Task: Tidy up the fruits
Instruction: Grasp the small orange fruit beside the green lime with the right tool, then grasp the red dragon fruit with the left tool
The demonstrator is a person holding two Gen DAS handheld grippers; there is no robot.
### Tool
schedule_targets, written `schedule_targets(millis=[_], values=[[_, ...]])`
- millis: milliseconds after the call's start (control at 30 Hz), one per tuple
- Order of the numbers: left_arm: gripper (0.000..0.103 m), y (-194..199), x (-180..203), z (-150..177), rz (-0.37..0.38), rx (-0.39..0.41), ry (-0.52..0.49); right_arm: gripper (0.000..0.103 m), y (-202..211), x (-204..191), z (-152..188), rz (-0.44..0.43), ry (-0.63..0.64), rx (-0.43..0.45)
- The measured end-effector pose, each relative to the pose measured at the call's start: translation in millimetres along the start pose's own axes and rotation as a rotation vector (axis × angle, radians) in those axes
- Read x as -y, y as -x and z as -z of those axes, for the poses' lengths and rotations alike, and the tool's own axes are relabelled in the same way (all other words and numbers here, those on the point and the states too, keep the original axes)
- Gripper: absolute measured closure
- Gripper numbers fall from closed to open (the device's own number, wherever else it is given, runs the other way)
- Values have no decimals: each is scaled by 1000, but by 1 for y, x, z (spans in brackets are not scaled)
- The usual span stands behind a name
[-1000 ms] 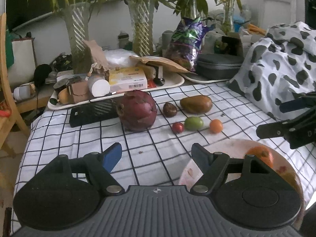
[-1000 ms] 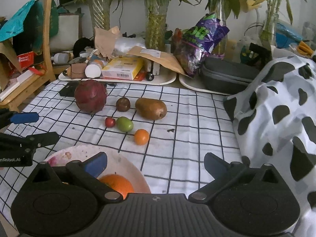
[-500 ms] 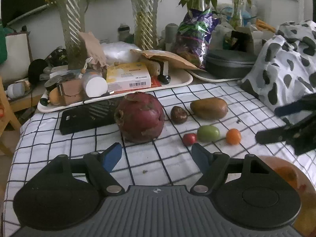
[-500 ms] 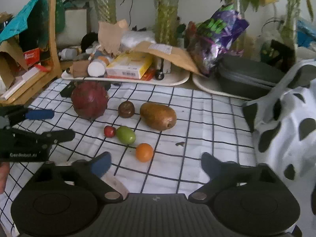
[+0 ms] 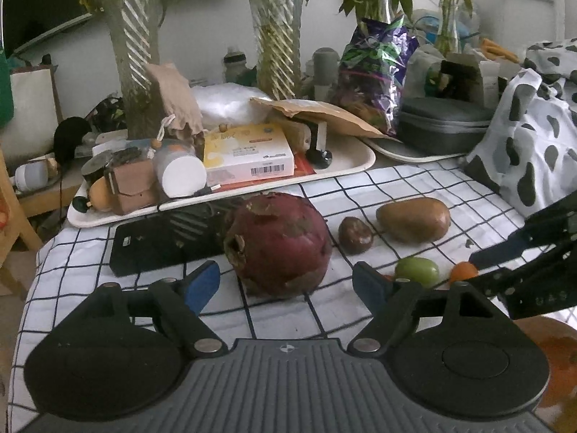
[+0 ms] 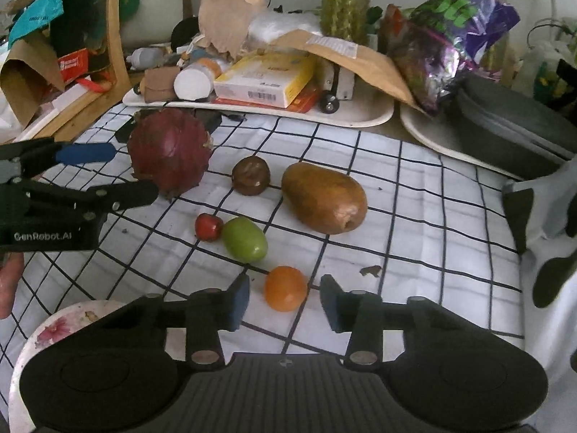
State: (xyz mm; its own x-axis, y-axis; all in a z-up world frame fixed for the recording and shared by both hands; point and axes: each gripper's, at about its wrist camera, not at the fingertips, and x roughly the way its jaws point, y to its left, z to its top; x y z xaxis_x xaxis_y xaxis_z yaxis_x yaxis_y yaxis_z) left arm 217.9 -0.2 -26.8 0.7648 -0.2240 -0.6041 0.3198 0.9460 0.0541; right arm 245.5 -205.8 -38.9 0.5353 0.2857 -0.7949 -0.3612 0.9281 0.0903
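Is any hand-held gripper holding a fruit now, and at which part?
Nothing is held. The right hand-held gripper, just closing, flanks the small orange fruit with gaps showing.

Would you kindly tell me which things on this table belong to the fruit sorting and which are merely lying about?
For the job: dragon fruit, brown mango, small dark fruit, red fruit, green fruit, orange fruit, flowered plate.

Lying about: yellow box, purple bag, grey case, spotted cloth.
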Motion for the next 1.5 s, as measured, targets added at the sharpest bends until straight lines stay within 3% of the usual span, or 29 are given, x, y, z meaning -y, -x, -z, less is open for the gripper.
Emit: schedule_targets(millis=[67,767,867,933,1100,1500], values=[[23,-4,0,-1,-1,4,2,76,-5,1,-1,-3,5,-9],[19,-53,5,-12,-70,10,-77,78,2,8,-2,-17,26,-2],[20,-56,1,-13,-50,13,-61,78,5,9,-3,-18,20,5],[28,-55,-1,-13,-29,13,-54,78,6,10,-3,-16,18,11],[34,-51,-1,-14,-29,6,-56,78,9,9,-4,-12,21,21],[35,-20,-1,-19,31,36,-44,78,30,7,-2,0,0,74]])
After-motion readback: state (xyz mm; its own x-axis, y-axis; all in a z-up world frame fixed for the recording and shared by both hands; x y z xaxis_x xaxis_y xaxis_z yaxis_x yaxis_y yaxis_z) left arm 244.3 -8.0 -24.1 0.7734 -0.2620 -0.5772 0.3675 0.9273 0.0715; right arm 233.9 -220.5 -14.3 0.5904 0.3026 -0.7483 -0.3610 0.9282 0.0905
